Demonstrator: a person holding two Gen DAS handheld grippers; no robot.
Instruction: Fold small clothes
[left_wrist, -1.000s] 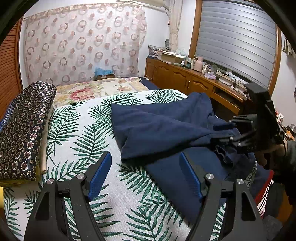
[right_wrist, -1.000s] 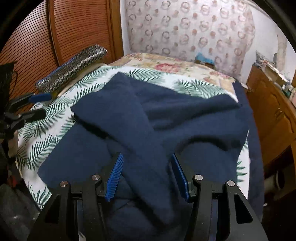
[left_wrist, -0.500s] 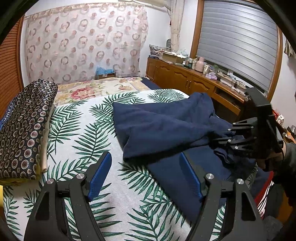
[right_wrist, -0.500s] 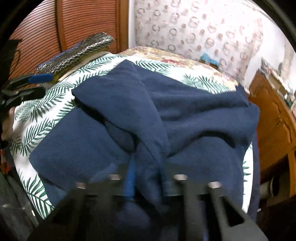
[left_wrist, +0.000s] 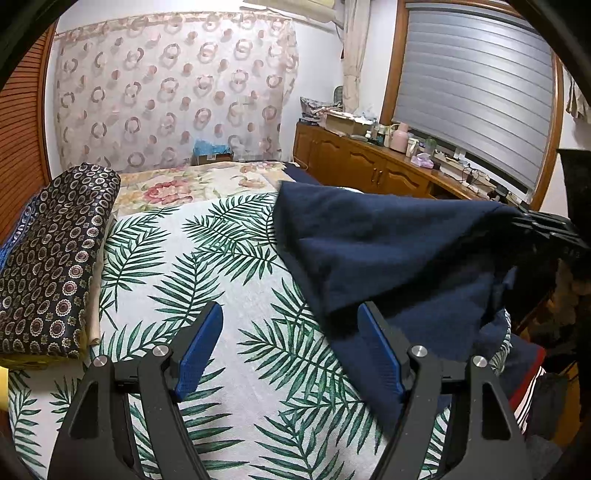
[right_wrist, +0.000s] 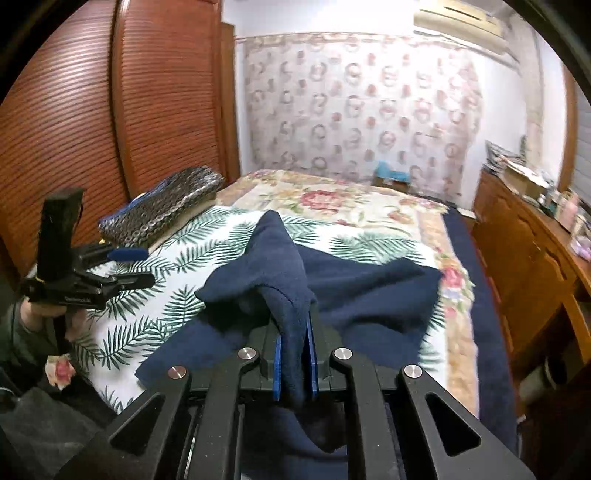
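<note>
1. Right wrist view: the right gripper (right_wrist: 294, 363), spread a second ago, is now clenched on a fold of the navy garment (right_wrist: 354, 288) and has lifted it into a peak above the bed
2. Left wrist view: the left gripper (left_wrist: 291, 345) remains released and empty, beside the garment's near edge (left_wrist: 384, 258)
3. Judgement: the fold is begun; most cloth still rests on the palm-leaf bedspread (left_wrist: 221, 273)
4. Surroundings: patterned bolster (left_wrist: 51, 254), wooden sideboard (left_wrist: 373, 166), circle-print curtain (left_wrist: 170, 92)

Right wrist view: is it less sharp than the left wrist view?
Right wrist view: motion-smeared curtain and wooden doors; the right tool on the navy garment stays sharp. Left wrist view: crisp throughout, fisheye-bent window frame.
</note>
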